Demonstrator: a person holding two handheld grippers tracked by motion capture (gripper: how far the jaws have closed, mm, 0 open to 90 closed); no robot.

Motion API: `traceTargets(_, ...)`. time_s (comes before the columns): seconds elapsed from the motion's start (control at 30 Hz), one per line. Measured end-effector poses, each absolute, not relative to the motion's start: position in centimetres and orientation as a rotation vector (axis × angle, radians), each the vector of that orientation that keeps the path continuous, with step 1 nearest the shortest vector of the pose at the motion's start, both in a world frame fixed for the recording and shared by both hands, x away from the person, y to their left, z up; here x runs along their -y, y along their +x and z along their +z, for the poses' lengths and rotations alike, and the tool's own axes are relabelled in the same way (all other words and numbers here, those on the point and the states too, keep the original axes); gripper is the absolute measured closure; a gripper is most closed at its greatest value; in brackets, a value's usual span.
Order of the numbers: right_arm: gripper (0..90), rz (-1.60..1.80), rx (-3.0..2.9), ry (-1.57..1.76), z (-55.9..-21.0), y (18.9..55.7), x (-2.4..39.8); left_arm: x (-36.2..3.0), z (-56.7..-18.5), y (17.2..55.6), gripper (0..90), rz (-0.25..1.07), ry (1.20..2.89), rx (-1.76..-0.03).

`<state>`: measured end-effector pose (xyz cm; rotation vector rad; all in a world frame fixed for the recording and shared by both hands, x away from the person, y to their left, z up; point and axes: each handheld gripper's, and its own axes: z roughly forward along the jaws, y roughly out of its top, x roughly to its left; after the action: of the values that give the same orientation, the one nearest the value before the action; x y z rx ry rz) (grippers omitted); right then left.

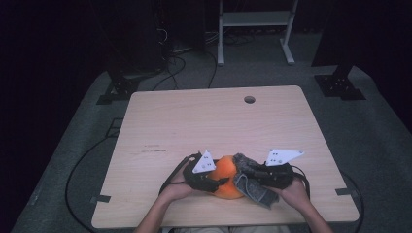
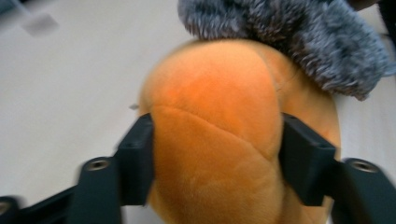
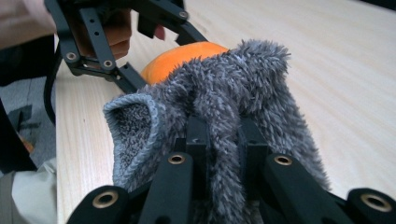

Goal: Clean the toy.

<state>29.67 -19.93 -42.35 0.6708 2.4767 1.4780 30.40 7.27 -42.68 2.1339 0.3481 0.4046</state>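
An orange plush toy (image 1: 224, 177) lies near the table's front edge. My left gripper (image 1: 209, 180) is shut on it, and in the left gripper view both black pads (image 2: 137, 154) press into the orange plush toy's (image 2: 215, 116) sides. A grey fuzzy sock (image 1: 252, 188) drapes over the toy's right side, with my right gripper (image 1: 257, 174) shut on it. In the right gripper view the jaws pinch a fold of the grey sock (image 3: 224, 88). The sock's open cuff faces left, and the orange toy (image 3: 180, 56) and the left gripper (image 3: 116, 51) lie behind it. The grey sock (image 2: 289, 32) tops the toy in the left gripper view.
The light wooden table (image 1: 204, 121) has a round cable hole (image 1: 249, 99) near its far edge. Black brackets sit at its front corners. Cables lie on the grey floor to the left, and a white metal stand (image 1: 255, 22) is beyond the table.
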Motion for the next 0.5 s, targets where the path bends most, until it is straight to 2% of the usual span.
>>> traceTargets(0.17,77.8,1.530,-2.372,0.631,-40.5,29.4,19.9,-5.9,-42.4,29.9,35.6,0.515,2.142,-0.266)
traceTargets(0.27,77.9,1.465,-2.410,0.605,-41.5,29.6,18.5,-6.5,-42.6,30.3,25.2,0.421,2.151,-0.303)
traceTargets(0.5,78.0,1.471,-2.421,0.691,-43.0,30.5,19.7,-8.3,-43.6,31.1,27.9,0.373,2.174,-0.353)
